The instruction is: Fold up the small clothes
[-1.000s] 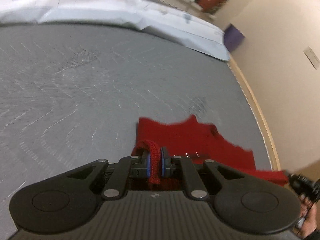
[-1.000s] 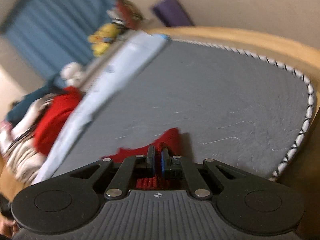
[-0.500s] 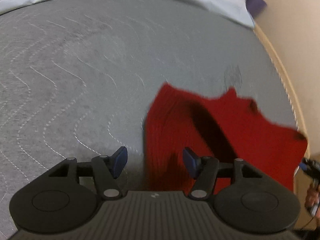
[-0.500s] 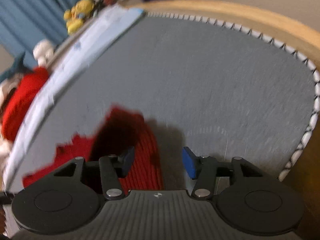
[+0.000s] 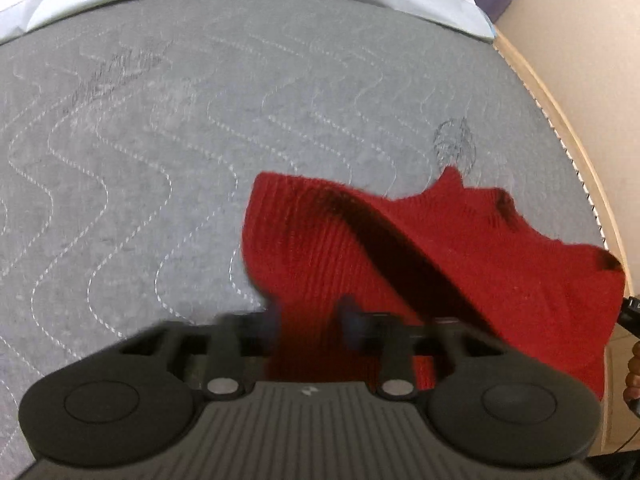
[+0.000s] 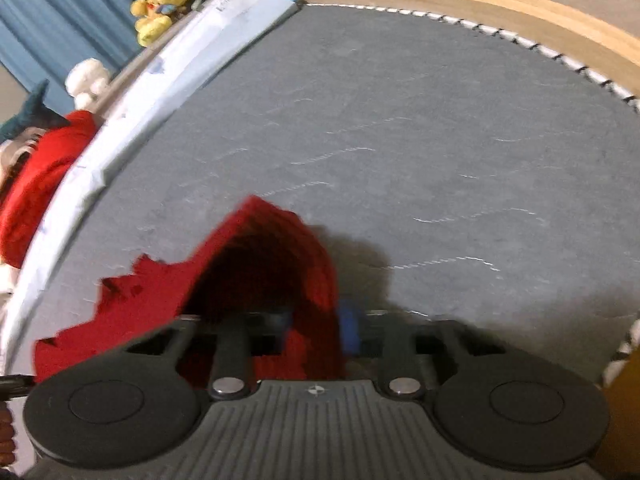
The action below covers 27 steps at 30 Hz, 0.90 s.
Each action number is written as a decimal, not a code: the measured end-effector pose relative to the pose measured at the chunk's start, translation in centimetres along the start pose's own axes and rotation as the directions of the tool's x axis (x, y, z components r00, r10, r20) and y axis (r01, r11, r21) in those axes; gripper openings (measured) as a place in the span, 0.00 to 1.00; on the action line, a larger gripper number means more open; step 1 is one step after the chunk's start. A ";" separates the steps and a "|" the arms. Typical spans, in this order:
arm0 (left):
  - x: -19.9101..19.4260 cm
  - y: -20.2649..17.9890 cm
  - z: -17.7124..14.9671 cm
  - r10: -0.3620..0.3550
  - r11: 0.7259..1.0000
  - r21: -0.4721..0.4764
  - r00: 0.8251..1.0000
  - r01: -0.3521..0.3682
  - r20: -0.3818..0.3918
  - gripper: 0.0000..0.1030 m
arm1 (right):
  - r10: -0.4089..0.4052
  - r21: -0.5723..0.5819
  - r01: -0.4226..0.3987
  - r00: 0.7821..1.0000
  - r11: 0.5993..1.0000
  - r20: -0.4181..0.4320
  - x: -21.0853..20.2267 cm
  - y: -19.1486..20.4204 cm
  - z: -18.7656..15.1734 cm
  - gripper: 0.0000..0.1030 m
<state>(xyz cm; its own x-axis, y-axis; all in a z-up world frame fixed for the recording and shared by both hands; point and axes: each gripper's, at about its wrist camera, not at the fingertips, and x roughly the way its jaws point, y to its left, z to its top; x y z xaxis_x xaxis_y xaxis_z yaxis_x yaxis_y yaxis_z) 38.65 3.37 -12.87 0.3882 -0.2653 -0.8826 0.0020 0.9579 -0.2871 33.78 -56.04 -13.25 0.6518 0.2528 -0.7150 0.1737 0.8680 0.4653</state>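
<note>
Fingers half-spread, straddling red knit

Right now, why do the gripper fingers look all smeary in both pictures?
Left wrist view: the left gripper fingers are motion-blurred over the red knit garment, while the grey quilted mat stays sharp. Right wrist view: the right gripper is smeared too, and the garment casts a dark shadow rightward.

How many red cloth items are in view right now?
2. One red knit lies on the grey mattress, close ahead; another red cloth sits beyond the pale sheet. More may be hidden.
</note>
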 end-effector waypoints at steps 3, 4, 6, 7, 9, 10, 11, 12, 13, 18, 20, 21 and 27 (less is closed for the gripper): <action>-1.9 0.3 0.9 0.035 0.999 -0.011 0.993 -0.034 0.114 0.13 | 0.009 -0.016 -0.008 0.996 1.000 0.092 -1.2 0.4 0.7 0.07; -2.6 0.6 1.1 0.035 0.999 -0.035 0.989 -0.031 0.141 0.13 | 0.005 0.018 -0.008 0.990 1.000 0.141 -1.9 0.2 1.1 0.07; -2.8 1.1 1.1 0.032 0.998 -0.061 0.988 -0.022 0.151 0.13 | -0.019 0.113 0.002 0.988 0.994 0.154 -1.9 -0.9 1.6 0.06; -2.4 0.9 0.9 0.028 0.999 -0.038 0.991 -0.023 0.130 0.13 | -0.039 0.120 0.023 0.991 0.993 0.132 -1.5 -1.0 1.6 0.06; -1.7 0.2 0.6 0.063 0.998 0.017 0.993 -0.065 0.098 0.14 | -0.090 0.078 0.082 0.991 0.994 0.097 -0.5 -0.5 1.2 0.07; -1.6 0.0 0.5 0.077 0.996 0.026 0.992 -0.080 0.096 0.15 | -0.101 0.064 0.096 0.991 0.993 0.093 -0.3 -0.2 1.1 0.07; -1.6 0.2 0.5 0.075 0.997 0.010 0.993 -0.076 0.092 0.17 | -0.106 0.052 0.101 0.990 0.993 0.090 -0.2 0.0 1.0 0.09; -1.8 0.4 0.5 0.070 0.997 -0.014 0.994 -0.069 0.087 0.22 | -0.103 0.045 0.100 0.991 0.994 0.084 -0.1 0.2 0.9 0.14; -1.8 0.8 0.4 0.061 0.998 -0.040 0.996 -0.058 0.072 0.28 | -0.107 0.044 0.104 0.991 0.994 0.075 -0.1 0.4 0.8 0.15; -0.3 1.1 -1.5 -0.022 1.000 -0.013 0.992 0.020 -0.121 0.63 | -0.097 0.037 0.097 0.995 0.995 -0.001 0.1 0.2 0.3 0.51; 0.1 0.8 -2.7 -0.081 0.996 0.017 0.979 0.086 -0.185 0.52 | -0.081 0.052 0.082 0.997 0.995 -0.016 -0.1 -0.3 -0.1 0.50; -0.1 0.6 -3.1 -0.093 0.994 0.042 0.978 0.103 -0.188 0.25 | -0.064 0.059 0.065 0.998 0.996 -0.019 -0.3 -0.3 -0.1 0.32; -5.0 2.1 -2.5 -0.158 0.987 0.008 0.987 0.158 -0.019 0.16 | 0.088 -0.024 -0.085 0.981 0.996 0.173 -4.3 2.3 0.6 0.07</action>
<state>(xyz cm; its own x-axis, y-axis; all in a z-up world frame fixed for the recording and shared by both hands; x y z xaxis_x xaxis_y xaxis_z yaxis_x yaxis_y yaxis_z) 34.38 6.39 -10.00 0.3656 -0.4152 -0.8331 0.0704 0.9048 -0.4200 31.82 -55.40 -8.77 0.7825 0.2506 -0.5699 0.0994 0.8534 0.5117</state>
